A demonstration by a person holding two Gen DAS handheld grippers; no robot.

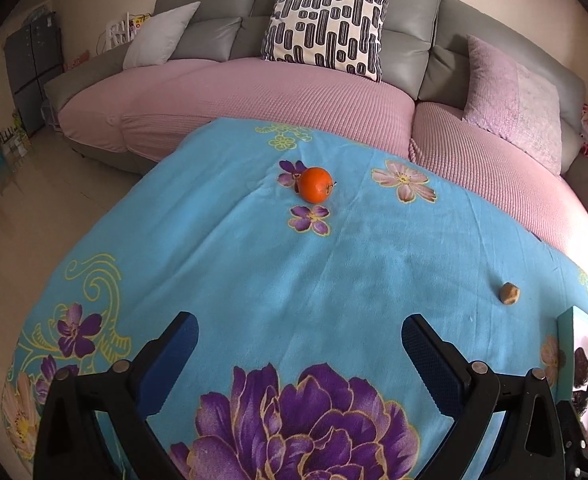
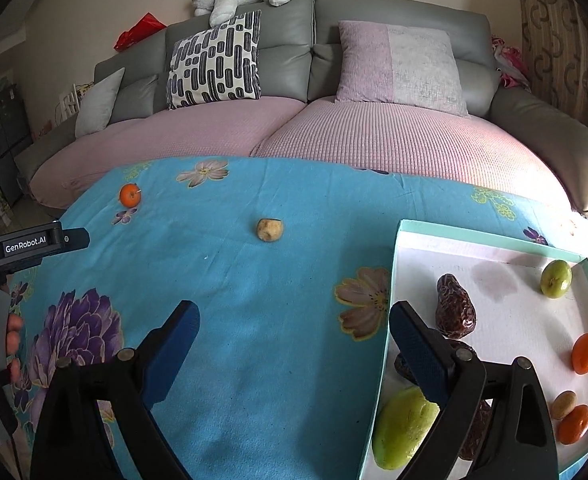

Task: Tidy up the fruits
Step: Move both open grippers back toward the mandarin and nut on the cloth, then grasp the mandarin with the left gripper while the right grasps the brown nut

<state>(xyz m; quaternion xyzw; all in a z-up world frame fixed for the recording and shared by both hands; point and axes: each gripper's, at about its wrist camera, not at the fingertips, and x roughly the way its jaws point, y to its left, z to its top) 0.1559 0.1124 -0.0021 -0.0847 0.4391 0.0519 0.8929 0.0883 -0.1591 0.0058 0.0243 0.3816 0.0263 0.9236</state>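
Currently loose on the blue floral cloth (image 1: 254, 272): 1 orange fruit (image 1: 314, 185) upper centre of the left view, 1 small tan fruit (image 2: 270, 230) centre of the right view; tray (image 2: 489, 250) at lower right holds the rest. Left gripper (image 1: 299, 344) and right gripper (image 2: 294, 330): jaws apart, empty. Advice: straddle each round fruit squarely and close gently, lest it roll.
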